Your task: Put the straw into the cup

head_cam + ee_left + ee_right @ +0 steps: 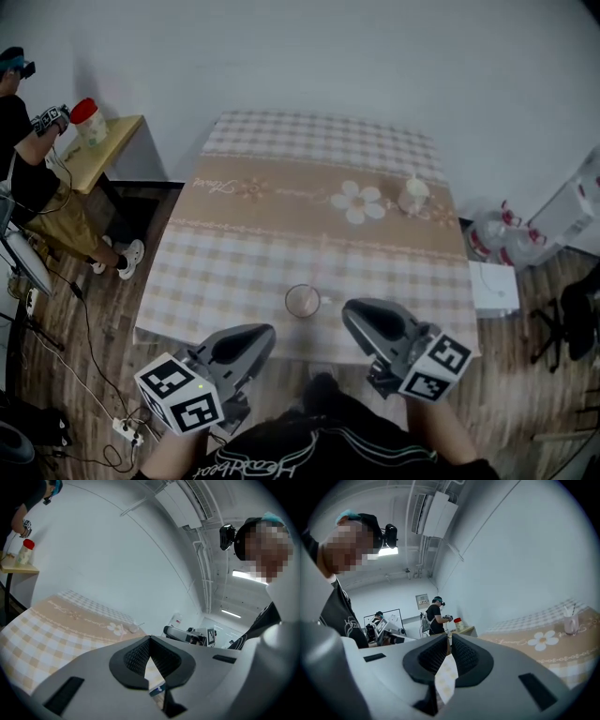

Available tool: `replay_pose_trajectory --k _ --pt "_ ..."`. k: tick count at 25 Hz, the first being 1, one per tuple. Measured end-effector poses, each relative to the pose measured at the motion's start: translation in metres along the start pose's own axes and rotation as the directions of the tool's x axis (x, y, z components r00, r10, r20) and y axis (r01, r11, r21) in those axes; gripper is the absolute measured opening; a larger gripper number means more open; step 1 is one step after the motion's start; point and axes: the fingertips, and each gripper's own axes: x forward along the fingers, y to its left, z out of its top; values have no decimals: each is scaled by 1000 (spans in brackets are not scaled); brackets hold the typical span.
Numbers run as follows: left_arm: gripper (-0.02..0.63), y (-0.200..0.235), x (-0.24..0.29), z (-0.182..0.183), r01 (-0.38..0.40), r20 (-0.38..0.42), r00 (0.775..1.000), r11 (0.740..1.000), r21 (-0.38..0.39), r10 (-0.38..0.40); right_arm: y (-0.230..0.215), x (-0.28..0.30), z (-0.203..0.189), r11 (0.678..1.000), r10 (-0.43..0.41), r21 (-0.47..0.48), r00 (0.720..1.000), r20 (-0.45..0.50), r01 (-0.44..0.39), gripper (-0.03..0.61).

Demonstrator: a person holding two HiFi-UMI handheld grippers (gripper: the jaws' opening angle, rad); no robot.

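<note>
A clear empty cup (303,302) stands near the front edge of the checked tablecloth (244,253). A small holder with straws (413,195) stands at the far right of the table by the daisy print; the right gripper view shows the holder (571,623) far off. My left gripper (251,339) hovers at the front edge, left of the cup. Its jaws meet at the tips, left gripper (150,639) with nothing in it. My right gripper (360,317) hovers just right of the cup. In its own view the right gripper (450,637) is shut, nothing between its pads.
A person (21,141) stands at a small wooden side table (105,148) with a red-lidded jar (86,120) on the left. Water bottles (497,234) and a white box (494,287) sit on the floor right of the table. Cables and a power strip (127,431) lie front left.
</note>
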Motion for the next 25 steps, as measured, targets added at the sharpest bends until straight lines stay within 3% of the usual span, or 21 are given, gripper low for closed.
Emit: replay_pose_trajectory --k 6,9,19,25 --pt "-3 -49 -15 21 86 39 995 991 104 -91 62 -20 19 992 86 -85 995 -55 -91 12" --pt "-3 -72 -23 24 105 50 992 984 143 -113 79 -32 25 989 140 -41 988 -57 -142 12" --pt "-3 -145 -22 -2 92 52 994 984 153 -101 109 -89 23 978 208 5 977 -55 -208 12" --pt "-3 -199 -22 -22 63 69 995 984 169 -76 131 -144 23 973 228 -39 973 -45 -229 11"
